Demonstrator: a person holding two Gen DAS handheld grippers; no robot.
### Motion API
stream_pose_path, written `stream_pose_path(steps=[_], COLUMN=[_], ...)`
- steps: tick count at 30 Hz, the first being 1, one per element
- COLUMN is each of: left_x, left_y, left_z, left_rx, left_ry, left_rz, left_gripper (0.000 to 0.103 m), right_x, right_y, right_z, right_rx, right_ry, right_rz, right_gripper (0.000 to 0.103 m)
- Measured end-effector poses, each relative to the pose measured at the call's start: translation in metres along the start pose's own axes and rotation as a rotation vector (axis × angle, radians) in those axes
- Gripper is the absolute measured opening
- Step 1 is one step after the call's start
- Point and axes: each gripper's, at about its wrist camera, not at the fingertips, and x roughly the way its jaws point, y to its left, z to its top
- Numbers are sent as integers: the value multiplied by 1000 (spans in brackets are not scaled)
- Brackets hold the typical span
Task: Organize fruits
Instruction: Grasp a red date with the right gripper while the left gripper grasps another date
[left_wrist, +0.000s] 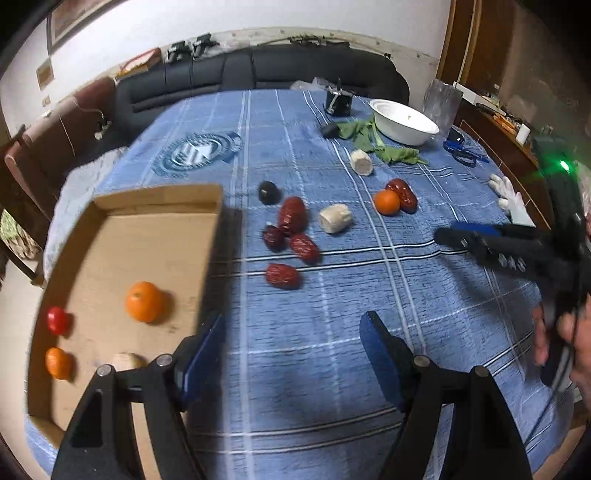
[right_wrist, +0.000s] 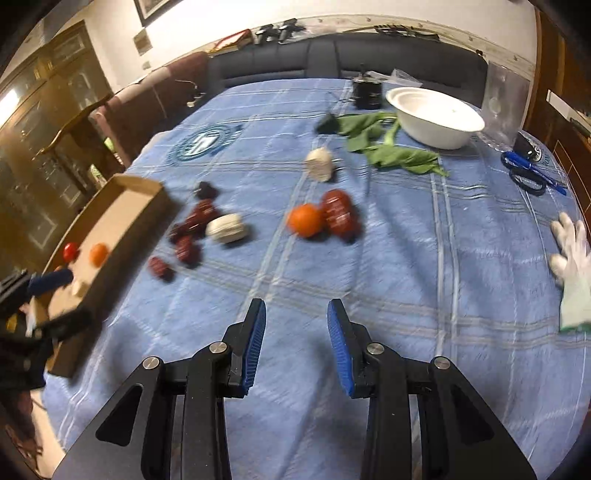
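A cardboard tray (left_wrist: 110, 236) lies at the table's left and holds two oranges (left_wrist: 144, 301), a small red fruit (left_wrist: 57, 320) and a pale piece. My left gripper (left_wrist: 291, 343) is open and empty, its left finger over the tray's right wall. On the cloth lie several red dates (left_wrist: 282, 275), a dark fruit (left_wrist: 268, 192), two pale chunks (left_wrist: 334, 218) and an orange (right_wrist: 306, 219) touching a big red date (right_wrist: 338, 211). My right gripper (right_wrist: 296, 332) is open and empty, hovering near the orange; it also shows in the left wrist view (left_wrist: 454, 236).
A white bowl (right_wrist: 436, 114), green leaves (right_wrist: 391, 147), a black device (right_wrist: 365, 92), blue scissors (right_wrist: 528, 170) and a white glove (right_wrist: 572, 258) lie at the back and right. A dark sofa (left_wrist: 258, 74) stands behind the table.
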Motion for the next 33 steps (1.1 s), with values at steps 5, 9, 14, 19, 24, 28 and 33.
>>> stream_pose_path(steps=[5, 9, 14, 19, 24, 28, 33], left_x=[16, 27, 39, 48, 56, 68, 72], left_y=[-8, -11, -12, -9, -6, -2, 2], left_z=[3, 8, 13, 17, 22, 25, 24], left_rx=[-31, -41, -45, -66, -86, -110, -105], left_ry=[24, 43, 61, 79, 84, 101, 85], left_rz=[8, 9, 5, -8, -44, -66, -68], left_gripper=[77, 77, 77, 77, 77, 66, 33], right_x=[27, 50, 72, 79, 75, 55, 28], right_y=[-29, -40, -40, -36, -25, -37, -36], right_z=[28, 44, 59, 69, 63, 51, 32], right_rx=[18, -6, -94, -164, -285, -221, -215], right_ry=[7, 24, 31, 32, 9, -9, -38], right_rz=[3, 4, 7, 25, -43, 3, 32], right_gripper=[34, 34, 34, 33, 28, 28, 29])
